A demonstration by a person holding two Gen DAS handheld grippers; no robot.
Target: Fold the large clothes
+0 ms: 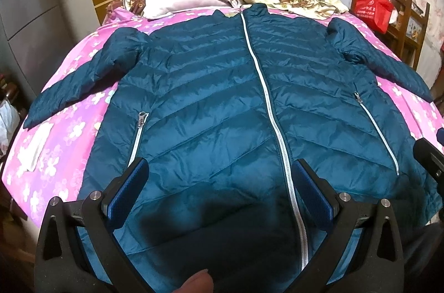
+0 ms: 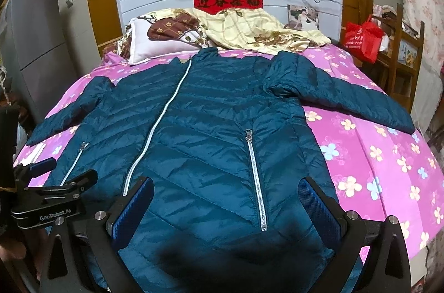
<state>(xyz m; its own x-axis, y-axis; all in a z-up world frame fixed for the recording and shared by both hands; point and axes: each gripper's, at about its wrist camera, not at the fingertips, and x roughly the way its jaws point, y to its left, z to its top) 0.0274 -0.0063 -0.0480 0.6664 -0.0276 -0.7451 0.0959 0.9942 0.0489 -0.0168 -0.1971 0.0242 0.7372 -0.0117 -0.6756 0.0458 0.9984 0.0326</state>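
Here your left gripper (image 1: 219,182) and right gripper (image 2: 226,200) both gape wide above the flat-spread teal puffer jacket (image 1: 222,87) on the bed (image 2: 374,154).

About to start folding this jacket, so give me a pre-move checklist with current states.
1. Teal quilted puffer jacket lies flat, front up: ok.
2. White front zipper closed: ok.
3. Both sleeves spread out on the pink floral bedsheet: ok.
4. Left gripper open above the hem: ok.
5. Right gripper open above the hem: ok.
6. Hem edge free to grasp: cannot tell, hidden in shadow.
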